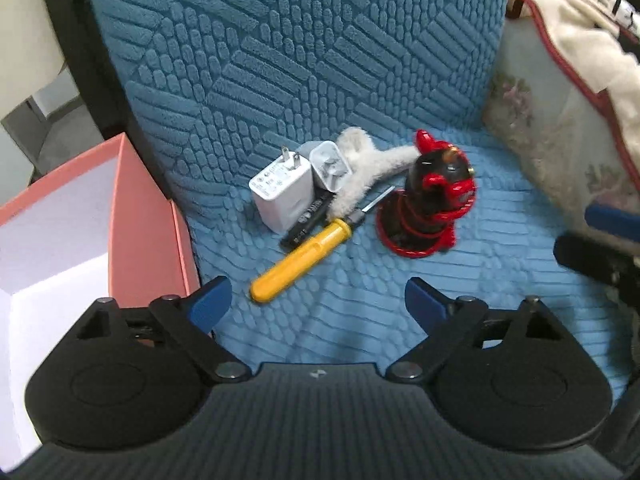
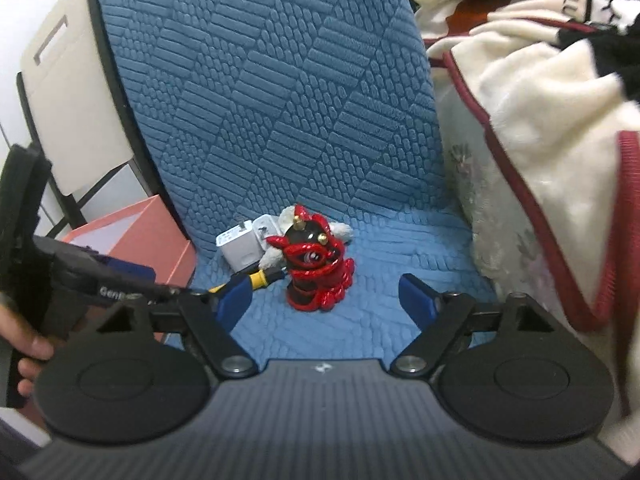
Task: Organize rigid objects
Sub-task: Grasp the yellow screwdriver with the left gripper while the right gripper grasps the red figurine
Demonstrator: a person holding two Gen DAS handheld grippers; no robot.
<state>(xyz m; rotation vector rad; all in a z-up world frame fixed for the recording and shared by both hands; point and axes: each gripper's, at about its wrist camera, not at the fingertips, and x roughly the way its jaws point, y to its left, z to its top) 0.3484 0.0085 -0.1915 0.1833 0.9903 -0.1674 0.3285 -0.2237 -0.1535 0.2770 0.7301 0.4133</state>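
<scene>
On the blue quilted seat point(image 1: 360, 288) lies a small heap. It holds a yellow-handled screwdriver point(image 1: 302, 254), a large white charger point(image 1: 282, 192), a smaller white plug point(image 1: 330, 164), a black bar point(image 1: 308, 220) and a fluffy grey-white piece point(image 1: 364, 168). A red-and-black lion figurine point(image 1: 432, 204) stands upright beside them. My left gripper point(image 1: 318, 306) hovers open just short of the screwdriver's handle end. In the right wrist view my right gripper point(image 2: 326, 298) stands open with the figurine point(image 2: 318, 268) just beyond its fingertips; nothing is held.
An open pink box point(image 1: 144, 220) with a white inside sits left of the seat, also the pink box point(image 2: 152, 232) in the right wrist view. A floral cushion point(image 1: 532, 120) and cream blanket point(image 2: 540, 120) crowd the right. A folding chair point(image 2: 68, 92) stands behind left. A hand point(image 2: 28, 356) holds the left gripper's handle.
</scene>
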